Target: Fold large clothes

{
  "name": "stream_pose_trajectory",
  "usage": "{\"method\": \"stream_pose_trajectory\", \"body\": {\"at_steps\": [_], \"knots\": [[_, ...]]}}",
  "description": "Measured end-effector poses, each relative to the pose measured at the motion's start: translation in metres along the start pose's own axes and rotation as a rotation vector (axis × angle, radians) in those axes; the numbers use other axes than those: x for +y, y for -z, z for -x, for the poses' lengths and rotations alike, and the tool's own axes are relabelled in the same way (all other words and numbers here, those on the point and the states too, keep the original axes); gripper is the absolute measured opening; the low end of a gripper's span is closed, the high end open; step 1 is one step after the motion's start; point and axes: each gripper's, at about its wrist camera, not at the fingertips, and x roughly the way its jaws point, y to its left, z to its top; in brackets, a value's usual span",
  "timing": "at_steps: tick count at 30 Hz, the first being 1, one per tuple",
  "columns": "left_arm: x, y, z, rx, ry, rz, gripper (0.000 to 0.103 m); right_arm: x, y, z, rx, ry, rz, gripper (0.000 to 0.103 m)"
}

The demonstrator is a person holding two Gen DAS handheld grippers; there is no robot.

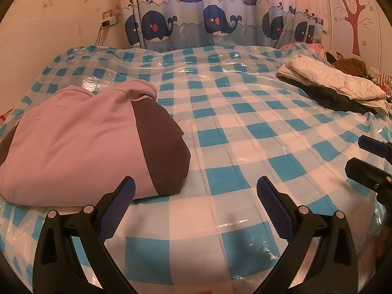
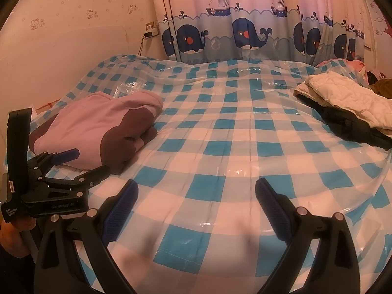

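Left wrist view: bed [image 1: 220, 127] fills frame, blue-white check sheet under clear plastic. Whale curtain [image 1: 215, 22] behind. Middle of bed bare.

Pink garment [image 1: 73, 144], dark brown panels, sits folded in a compact bundle at bed's left side, just beyond left gripper [image 1: 196, 205]. Judged done.

Pile [image 1: 338, 85] at far right edge: white quilted piece over something dark, loosely stacked, more clothes behind. Judged not yet folded; at least 2 items left, count unclear.

Left gripper: jaws spread wide, nothing between. Right gripper [image 2: 196, 205]: same, spread wide, holding nothing, low over bare sheet. Pile well apart from both.

Small: socket with plug [image 1: 109, 19] on left wall.
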Motion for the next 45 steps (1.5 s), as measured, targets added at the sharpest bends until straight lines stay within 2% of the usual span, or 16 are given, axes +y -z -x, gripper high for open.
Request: {"method": "stream_pose_trajectory", "body": {"at_steps": [11, 27, 41, 45], "knots": [[-0.008, 0.006, 0.0, 0.007, 0.001, -0.013, 0.096, -0.012, -0.007, 0.004, -0.015, -0.003, -0.039, 0.094], [-0.007, 0.004, -0.001, 0.009, 0.005, -0.014, 0.096, -0.007, -0.007, 0.004, -0.016, -0.002, -0.019, 0.095], [-0.012, 0.004, 0.003, 0.019, 0.062, 0.008, 0.096, -0.006, -0.006, 0.004, -0.021, -0.004, -0.026, 0.095], [-0.011, 0.004, 0.001, 0.018, 0.07, 0.013, 0.096, -0.021, -0.016, 0.013, -0.061, -0.004, -0.059, 0.095]]}}
